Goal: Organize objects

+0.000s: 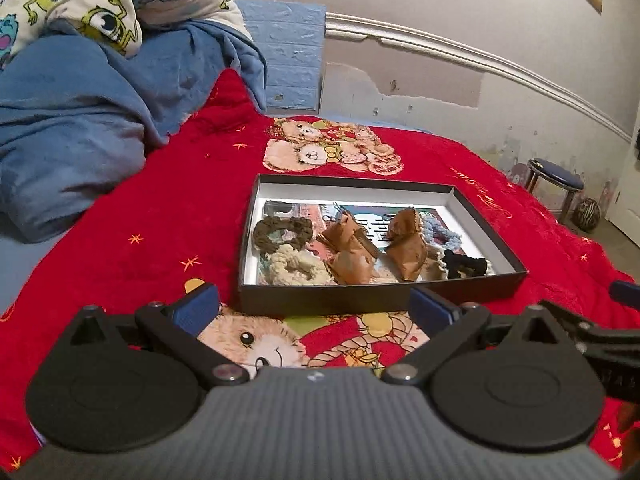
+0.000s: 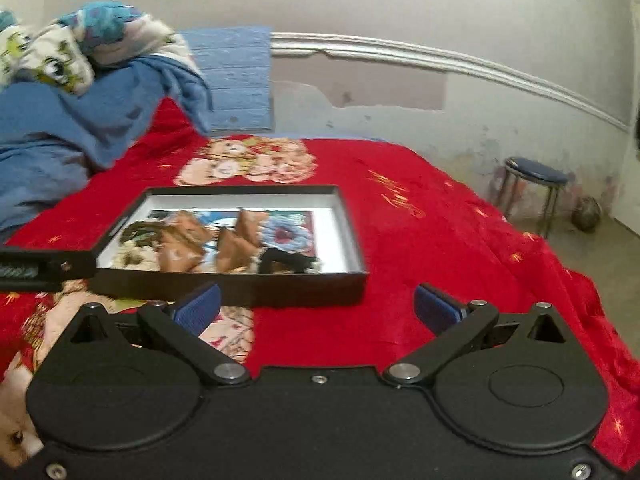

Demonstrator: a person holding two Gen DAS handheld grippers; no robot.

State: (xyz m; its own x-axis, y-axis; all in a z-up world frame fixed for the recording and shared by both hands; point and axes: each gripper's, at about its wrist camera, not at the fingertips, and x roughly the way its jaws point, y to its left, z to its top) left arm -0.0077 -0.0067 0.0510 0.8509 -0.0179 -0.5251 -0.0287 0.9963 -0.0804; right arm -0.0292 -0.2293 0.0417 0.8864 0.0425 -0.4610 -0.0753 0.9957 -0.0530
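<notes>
1. Shallow black box (image 1: 360, 300) on the red blanket (image 1: 120, 220), crammed with scrunchies (image 1: 282, 232) and brown pouches (image 1: 348, 252).
2. Left gripper (image 1: 316, 304) and right gripper (image 2: 316, 306): both wide apart, empty, just short of the box.
3. Risks: soft bedding tipping the box, tangled bits lifting together.

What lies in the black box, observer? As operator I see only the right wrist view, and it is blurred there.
Observer: The left wrist view is sharp. A cream scrunchie lies in the near-left corner of the black box.
Operator: And the dark blob at the near right?
Observer: It is a black scrunchie, next to a brown folded pouch.
Operator: Is the left gripper holding anything? I see only its body.
Observer: No. The fingers of the left gripper stand wide apart with nothing between them, just short of the box's near wall.
</notes>
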